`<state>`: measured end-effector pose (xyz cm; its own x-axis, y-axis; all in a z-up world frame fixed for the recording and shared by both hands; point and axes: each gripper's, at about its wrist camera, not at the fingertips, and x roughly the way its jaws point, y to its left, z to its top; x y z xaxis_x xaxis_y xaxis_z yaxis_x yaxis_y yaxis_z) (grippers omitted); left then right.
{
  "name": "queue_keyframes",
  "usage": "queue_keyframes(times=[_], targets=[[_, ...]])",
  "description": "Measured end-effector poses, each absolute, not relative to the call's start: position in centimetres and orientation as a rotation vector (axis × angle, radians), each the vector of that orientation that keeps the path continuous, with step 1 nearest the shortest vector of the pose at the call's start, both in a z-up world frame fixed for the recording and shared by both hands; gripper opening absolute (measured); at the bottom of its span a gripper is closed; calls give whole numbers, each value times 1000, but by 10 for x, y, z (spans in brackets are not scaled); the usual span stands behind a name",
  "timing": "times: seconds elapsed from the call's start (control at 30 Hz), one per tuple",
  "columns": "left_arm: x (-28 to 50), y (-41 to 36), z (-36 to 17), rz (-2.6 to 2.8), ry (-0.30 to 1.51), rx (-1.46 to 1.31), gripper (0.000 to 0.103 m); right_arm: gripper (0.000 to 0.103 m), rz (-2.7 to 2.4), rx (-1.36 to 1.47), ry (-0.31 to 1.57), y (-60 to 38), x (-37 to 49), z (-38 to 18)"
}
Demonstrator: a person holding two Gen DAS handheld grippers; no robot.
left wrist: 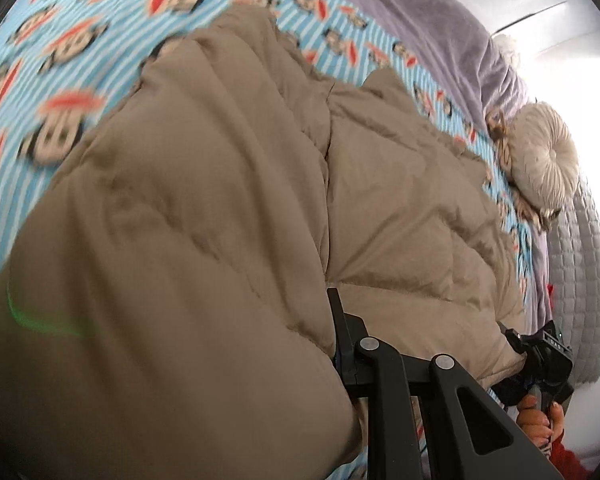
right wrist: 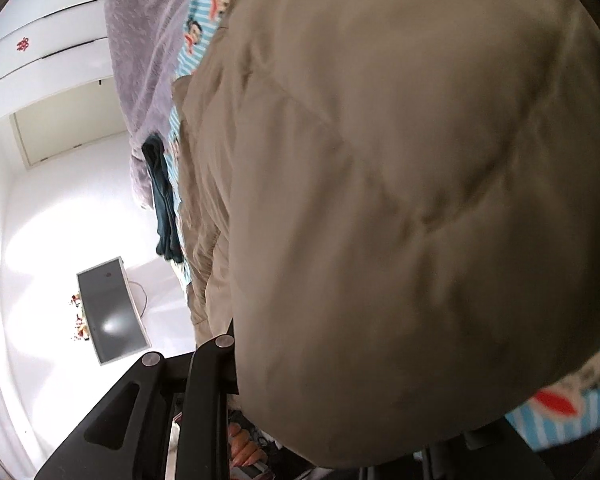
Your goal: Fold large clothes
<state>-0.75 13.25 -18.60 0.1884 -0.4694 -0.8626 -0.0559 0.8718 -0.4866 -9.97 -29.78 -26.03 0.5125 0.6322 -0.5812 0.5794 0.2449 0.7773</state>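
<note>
A large tan puffy quilted coat (left wrist: 228,200) lies spread over a blue striped cartoon-monkey bedsheet (left wrist: 80,40). In the left wrist view, my left gripper (left wrist: 340,344) has its one visible finger (left wrist: 336,320) pressed into the coat's edge, and coat fabric bulges over the other side. The right gripper (left wrist: 540,356) shows at lower right at the coat's far corner, with a hand behind it. In the right wrist view the coat (right wrist: 400,200) fills most of the frame and drapes over my right gripper (right wrist: 236,352), hiding its fingertips.
A purple fuzzy blanket (left wrist: 440,20) lies along the bed's far side, with a round cream pillow (left wrist: 548,160) and a grey quilted cover (left wrist: 580,280). A dark teal garment (right wrist: 164,208) lies on the bed. A monitor (right wrist: 110,312) stands against white walls.
</note>
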Motion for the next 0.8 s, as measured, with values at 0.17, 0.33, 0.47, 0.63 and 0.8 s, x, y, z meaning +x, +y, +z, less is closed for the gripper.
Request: queue_keyframes(times=[0.17,0.33,0.47,0.63,0.8], targets=[[-35,138,-209,-262,1419,-488,31,32,-9,1436,1182,-298,-134,-286],[-36,133,-209,-208,1421,-385,48,34,-22,1400,1216,-299,-126,-293],[-38,128,-203,-191,1420,-341,54,41,-34,1381,1238,-297,-127,-289],[-42,125,-195,-154,1416,-284,61,45,-74,1364,1274,-293,-123,-285],[-47,124,-188,-152,1414,-228,61,61,-81,1228,1363,-289,-118,-270]])
